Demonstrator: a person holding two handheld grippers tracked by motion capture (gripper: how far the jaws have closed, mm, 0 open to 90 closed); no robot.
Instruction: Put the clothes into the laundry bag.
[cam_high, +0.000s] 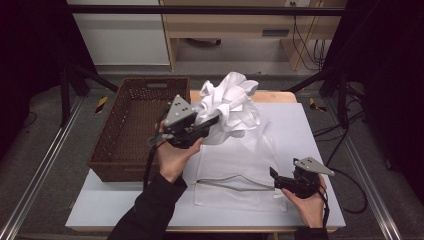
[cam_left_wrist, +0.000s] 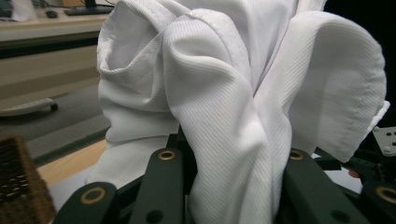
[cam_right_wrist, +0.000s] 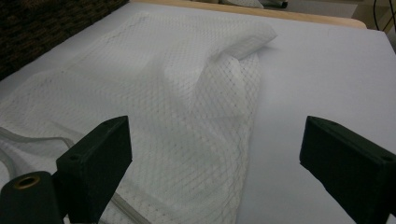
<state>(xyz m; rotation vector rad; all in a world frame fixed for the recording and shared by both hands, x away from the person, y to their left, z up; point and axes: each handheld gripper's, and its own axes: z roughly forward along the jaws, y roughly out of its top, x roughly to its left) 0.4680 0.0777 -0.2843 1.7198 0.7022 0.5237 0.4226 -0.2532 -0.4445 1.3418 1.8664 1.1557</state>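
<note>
The left gripper was clamped on a bunched white cloth, held up at the centre of the high view, just right of the brown basket. The right gripper, at the lower right, had its jaws wide apart beside the white mesh bag, which lay flat on the tabletop.

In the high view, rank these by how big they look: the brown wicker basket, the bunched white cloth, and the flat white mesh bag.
1. Brown wicker basket
2. Flat white mesh bag, though the cloth partly covers it
3. Bunched white cloth, held higher and nearer the camera, so it may look larger than it is
</note>
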